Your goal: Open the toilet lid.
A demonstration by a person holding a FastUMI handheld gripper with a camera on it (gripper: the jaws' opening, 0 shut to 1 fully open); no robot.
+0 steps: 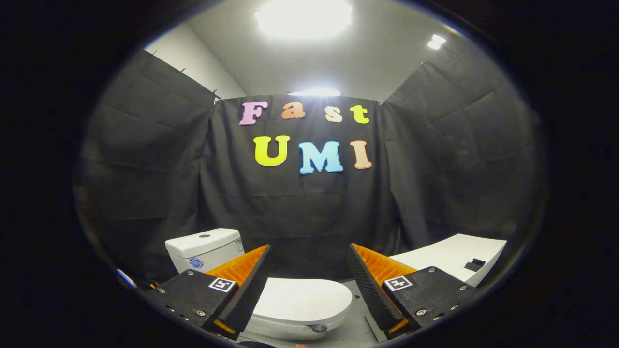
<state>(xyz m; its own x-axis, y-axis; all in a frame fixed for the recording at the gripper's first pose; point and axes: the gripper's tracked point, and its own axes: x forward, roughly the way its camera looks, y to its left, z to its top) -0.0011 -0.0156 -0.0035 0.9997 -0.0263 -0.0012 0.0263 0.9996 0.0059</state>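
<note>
A white toilet stands low ahead, its lid [302,299] lying flat and closed over the bowl, its tank [203,247] behind and to the left. My gripper [309,256] hovers above and in front of the lid, open wide, with nothing between the fingers. The left finger [249,282] covers the lid's left part, while the right finger [370,285] sits off the lid's right end. Both fingers are black with orange backs and ribbed pads. The lid's front rim shows between them, below the fingertips.
A white counter or tabletop [449,256] with a small dark object [474,264] on it runs along the right, beyond the right finger. Black cloth walls close the booth on three sides. Grey floor [353,328] shows beside the toilet bowl.
</note>
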